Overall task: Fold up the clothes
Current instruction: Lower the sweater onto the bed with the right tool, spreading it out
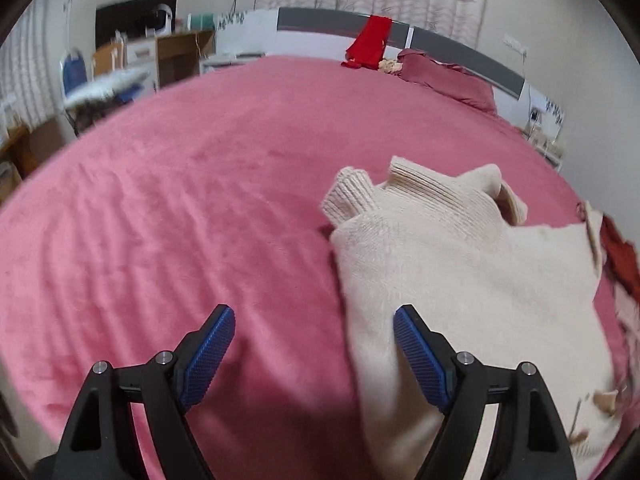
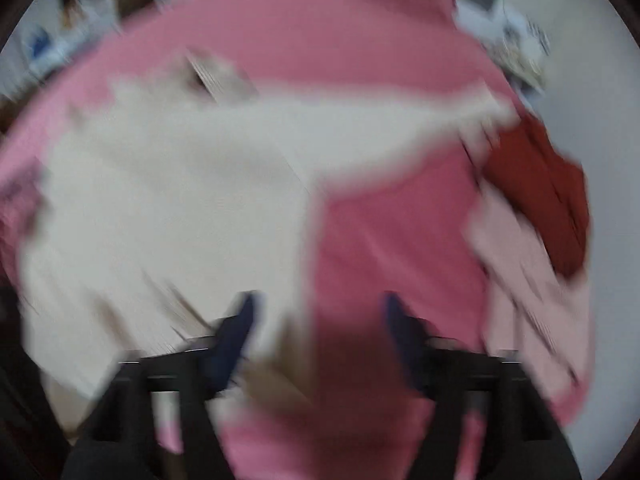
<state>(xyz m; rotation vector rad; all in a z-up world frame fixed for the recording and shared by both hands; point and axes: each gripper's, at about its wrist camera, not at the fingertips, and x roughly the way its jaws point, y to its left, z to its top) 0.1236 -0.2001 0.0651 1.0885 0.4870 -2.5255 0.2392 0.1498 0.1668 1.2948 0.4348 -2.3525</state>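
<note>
1. Where things are: the cream ribbed-knit sweater (image 1: 460, 264) lies on the pink fleece bedspread (image 1: 180, 220) toward the bed's right side. Its left sleeve is already tucked in, with the ribbed cuff (image 1: 346, 196) poking up beside the ribbed collar (image 1: 424, 188). In the right wrist view the other sleeve (image 2: 400, 120) runs out flat toward the right edge of the bed, so that's my guess for the next fold.

2. Jaws: the left gripper (image 1: 314, 316) is spread wide with nothing in it, its blue pads over the sweater's left edge and the bare bedspread. The right gripper (image 2: 318, 300) also looks wide apart and empty, though that view is badly blurred. Both are over the hem end of the sweater.

3. Doing the fold well – I'd grab the stretched-out sleeve near its cuff, not mid-sleeve. Carry it low across the body and lay it to mirror the tucked one.

4. Use the left gripper to pin the body so the knit doesn't drag – fleece on knit tends to cling and bunch.

5. Watch out for the dark red garment (image 2: 540, 192) and pale pink fabric (image 2: 528, 280) piled at the bed's right edge, close to that sleeve's end. Pinch only cream knit.
</note>
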